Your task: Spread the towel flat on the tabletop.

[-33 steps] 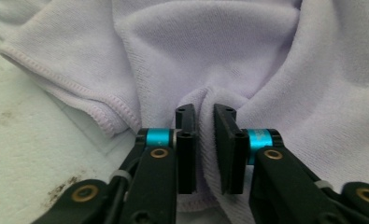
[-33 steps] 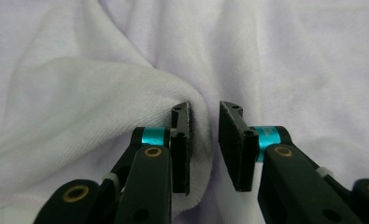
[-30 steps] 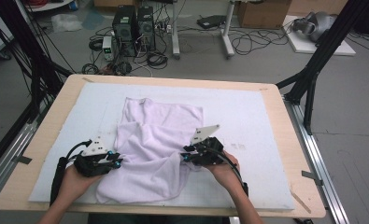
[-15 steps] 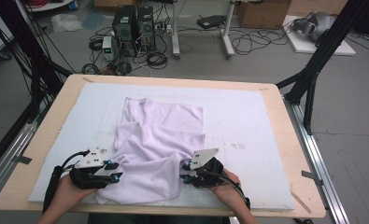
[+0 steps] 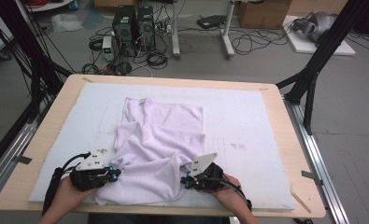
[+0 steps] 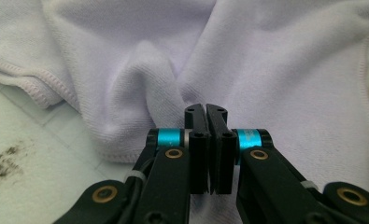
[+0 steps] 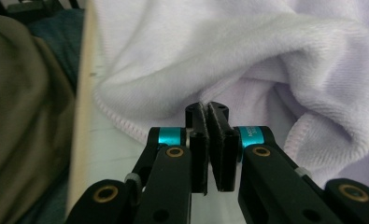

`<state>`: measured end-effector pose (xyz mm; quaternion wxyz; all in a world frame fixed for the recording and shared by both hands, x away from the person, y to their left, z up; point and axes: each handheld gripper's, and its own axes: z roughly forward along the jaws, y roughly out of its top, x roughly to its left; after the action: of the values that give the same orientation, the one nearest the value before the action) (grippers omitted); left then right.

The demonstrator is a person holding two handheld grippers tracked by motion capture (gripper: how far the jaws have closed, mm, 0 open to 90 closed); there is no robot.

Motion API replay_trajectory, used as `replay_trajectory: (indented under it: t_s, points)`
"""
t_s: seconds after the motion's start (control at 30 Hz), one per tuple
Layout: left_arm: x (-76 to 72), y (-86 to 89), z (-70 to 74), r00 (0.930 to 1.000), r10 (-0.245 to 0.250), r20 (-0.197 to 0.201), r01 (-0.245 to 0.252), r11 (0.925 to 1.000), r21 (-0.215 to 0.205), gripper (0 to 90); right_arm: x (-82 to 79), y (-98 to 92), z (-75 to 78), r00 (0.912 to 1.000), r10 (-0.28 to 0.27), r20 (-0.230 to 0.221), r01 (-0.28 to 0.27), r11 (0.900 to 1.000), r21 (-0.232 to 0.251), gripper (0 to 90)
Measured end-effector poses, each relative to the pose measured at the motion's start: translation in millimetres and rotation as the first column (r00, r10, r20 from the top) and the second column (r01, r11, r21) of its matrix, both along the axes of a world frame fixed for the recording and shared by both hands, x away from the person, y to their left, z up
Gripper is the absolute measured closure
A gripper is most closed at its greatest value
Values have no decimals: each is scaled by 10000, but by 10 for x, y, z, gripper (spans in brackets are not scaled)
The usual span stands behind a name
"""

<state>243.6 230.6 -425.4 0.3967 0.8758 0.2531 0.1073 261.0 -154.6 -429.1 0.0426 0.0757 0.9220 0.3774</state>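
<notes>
A pale lilac towel (image 5: 159, 149) lies rumpled on the white mat (image 5: 247, 126), its near part bunched between my two hands. My left gripper (image 5: 114, 173) sits at the towel's near left edge. Its jaws have just been closing and now stand shut, and folds of towel (image 6: 140, 88) run into the tips of the left gripper (image 6: 205, 108). My right gripper (image 5: 186, 181) is at the near right edge. Its jaws have also just closed, and the right gripper (image 7: 205, 106) pinches the hemmed towel edge (image 7: 126, 123).
The wooden table's near edge (image 5: 275, 212) runs close under both hands. Dark smudges mark the mat (image 6: 7, 161) left of the towel. A person's olive clothing (image 7: 23, 116) shows beyond the table edge. Cables, computers and stands crowd the floor behind the table.
Both grippers have closed on the towel's near edges. The right hand has slid toward the near table edge, and the towel's near part has bunched up between the hands.
</notes>
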Motion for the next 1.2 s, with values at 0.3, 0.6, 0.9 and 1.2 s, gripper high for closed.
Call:
replay_trajectory:
  t_s: [0.3, 0.6, 0.9, 1.2]
  points:
    - [-364, 67, 167, 9989, -266, 376, 275, 9993, -236, 873, -483, -173, 210, 9982, 593, -118, -584, 9961, 668, 872]
    - [-325, 61, 146, 9982, -253, 545, 273, 9990, -360, 650, -503, -263, 407, 9986, 405, 332, -452, 9869, 1548, 701]
    - [78, -101, -125, 9999, -121, 17, 121, 9993, 356, 698, 74, -108, -39, 9960, -790, -423, 797, 9967, 156, 628]
    - [-112, -17, -48, 9998, -195, 50, 193, 9994, 299, 871, 51, -78, -53, 9957, -35, -920, 27, 10000, -89, 871]
